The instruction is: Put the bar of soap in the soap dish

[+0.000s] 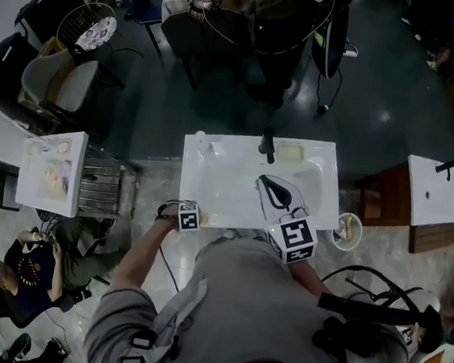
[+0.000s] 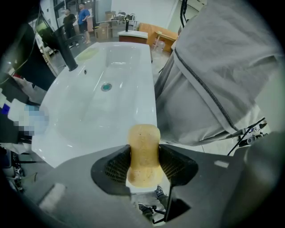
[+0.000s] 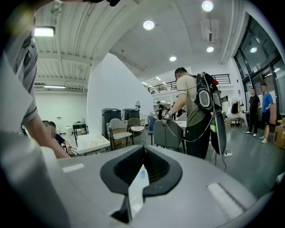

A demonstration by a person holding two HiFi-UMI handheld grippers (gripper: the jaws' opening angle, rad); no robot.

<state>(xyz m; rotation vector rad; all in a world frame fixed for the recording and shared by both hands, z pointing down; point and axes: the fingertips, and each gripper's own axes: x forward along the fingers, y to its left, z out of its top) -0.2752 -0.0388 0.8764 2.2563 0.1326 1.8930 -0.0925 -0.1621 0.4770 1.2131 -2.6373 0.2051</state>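
Observation:
A yellowish bar of soap (image 2: 143,147) sits upright between the black pads of my left gripper (image 2: 143,165), which is shut on it. That gripper points steeply down at the near left rim of the white sink (image 2: 67,133); in the head view only its marker cube (image 1: 188,215) shows. The pale green soap dish (image 1: 290,152) lies on the sink's back rim, right of the black faucet (image 1: 268,145); the left gripper view shows the soap dish (image 2: 89,53) beyond the faucet (image 2: 67,53). My right gripper (image 1: 268,184) hovers over the basin, shut and holding nothing (image 3: 141,176).
A small white item (image 1: 201,139) stands at the sink's back left corner. A bowl (image 1: 347,231) sits to the sink's right, with a second sink on a wooden stand (image 1: 431,191) beyond it. A white table (image 1: 52,171) is at left. A person (image 1: 287,32) stands behind the sink.

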